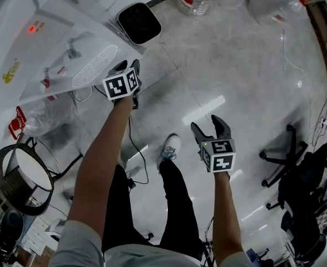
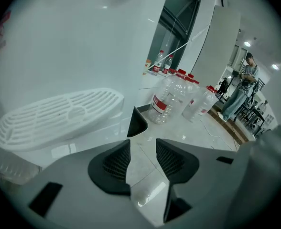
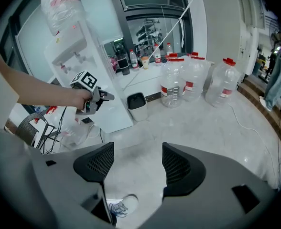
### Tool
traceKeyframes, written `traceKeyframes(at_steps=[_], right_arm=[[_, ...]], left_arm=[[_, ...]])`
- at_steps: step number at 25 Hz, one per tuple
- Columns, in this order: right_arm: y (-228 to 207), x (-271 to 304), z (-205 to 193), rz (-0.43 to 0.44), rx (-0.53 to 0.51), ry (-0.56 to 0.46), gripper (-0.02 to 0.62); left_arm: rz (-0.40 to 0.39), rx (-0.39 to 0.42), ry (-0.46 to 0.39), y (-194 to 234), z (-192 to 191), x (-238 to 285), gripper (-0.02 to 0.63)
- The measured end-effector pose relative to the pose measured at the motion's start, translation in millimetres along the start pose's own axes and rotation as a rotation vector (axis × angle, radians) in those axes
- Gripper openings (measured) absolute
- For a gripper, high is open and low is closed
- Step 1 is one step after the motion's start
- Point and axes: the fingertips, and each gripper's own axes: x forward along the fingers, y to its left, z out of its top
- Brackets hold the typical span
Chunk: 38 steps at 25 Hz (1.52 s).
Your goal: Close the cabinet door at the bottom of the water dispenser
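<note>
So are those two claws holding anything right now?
Nothing. The left claw and the right claw both stand open and empty.

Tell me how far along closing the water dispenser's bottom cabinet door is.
Done, it seems: the cabinet under the drip tray shows one flat front, no door swung out. In hand: nothing; the left gripper beside it and the right gripper both have fingers apart, empty. To do: probably nothing.
</note>
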Motion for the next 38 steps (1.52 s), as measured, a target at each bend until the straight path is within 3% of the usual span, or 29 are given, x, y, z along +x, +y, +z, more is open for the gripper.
traceKeyframes(at_steps=[5, 11, 15, 18, 20, 21, 28, 33, 38], right_arm=[[9.7, -28.2, 38.8, -0.031, -0.014, -0.072, 0.339], [32.6, -77.8, 93.0, -0.072, -0.032, -0.149, 0.322], [56.2, -116.7, 122.0, -0.105, -0.013, -0.145, 0.237], [79.9, -146.0, 152.8, -0.124, -0.017, -0.151, 0.139], [102.3, -168.3, 181.2, -0.135, -0.056, -0.174, 0.051], [115.8, -179.7, 197.1, -0.131, -0.088, -0.193, 0.040], [207.0, -271.3, 285.7, -0.102, -0.271, -0.376, 0.028], [273.2, -339.5, 348.9, -0.076, -0.381, -0.530, 0.028], [329.2, -407.0, 385.4, -0.080, -0.540, -0.641, 0.028]], left_arm=[[-0.081, 0.097, -0.003, -28.3, -5.4, -56.2, 0.159], [-0.139, 0.264, -0.011, -51.2, 8.6, -140.7, 0.061], [-0.184, 0.405, -0.039, -60.1, 38.7, -213.4, 0.031], [-0.234, 0.492, -0.109, -67.4, 75.9, -271.5, 0.028], [-0.257, 0.518, -0.169, -72.1, 104.4, -309.8, 0.028], [-0.264, 0.522, -0.196, -73.4, 118.6, -329.1, 0.028], [-0.289, 0.537, -0.354, -70.0, 204.1, -461.7, 0.028], [-0.252, 0.601, -0.496, -57.6, 258.9, -555.3, 0.028], [-0.212, 0.657, -0.625, -46.8, 294.6, -643.9, 0.028]])
